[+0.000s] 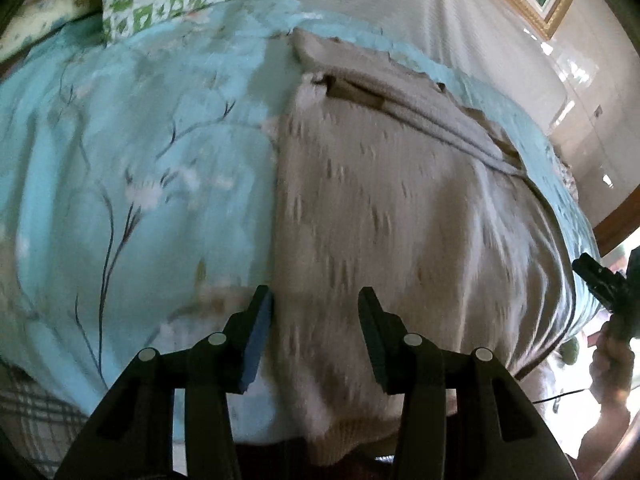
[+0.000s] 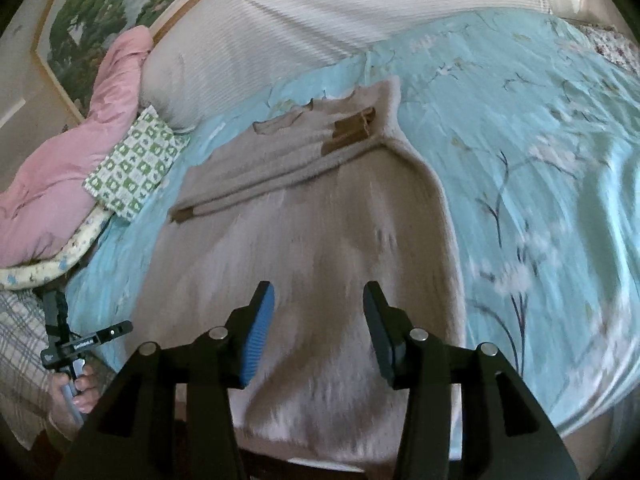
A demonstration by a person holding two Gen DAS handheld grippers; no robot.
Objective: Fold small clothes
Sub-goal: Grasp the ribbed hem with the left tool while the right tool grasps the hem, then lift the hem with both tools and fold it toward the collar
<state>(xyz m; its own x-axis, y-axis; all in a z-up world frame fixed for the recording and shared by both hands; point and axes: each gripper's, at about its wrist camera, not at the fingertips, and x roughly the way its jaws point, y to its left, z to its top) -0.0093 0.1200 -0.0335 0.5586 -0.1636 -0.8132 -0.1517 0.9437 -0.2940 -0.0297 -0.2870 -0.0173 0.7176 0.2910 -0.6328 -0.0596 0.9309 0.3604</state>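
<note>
- Left gripper (image 1: 316,300): jaws parted, nothing between them; poised over the near left edge of the garment.
- Right gripper (image 2: 318,296): jaws parted, empty; above the garment's near middle.
- Beige garment (image 2: 320,220): spread flat on the bed, sleeves folded across the far end near a brown label; near hem at the bed edge.
- Blue floral bedspread (image 2: 520,140): under the garment.
- Green checked pillow (image 2: 136,168), pink quilt (image 2: 60,168): at the bed's far left.
- Framed painting (image 2: 100,12): on the wall.

Parted tongs (image 1: 316,300) above beige garment (image 1: 380,208)
</note>
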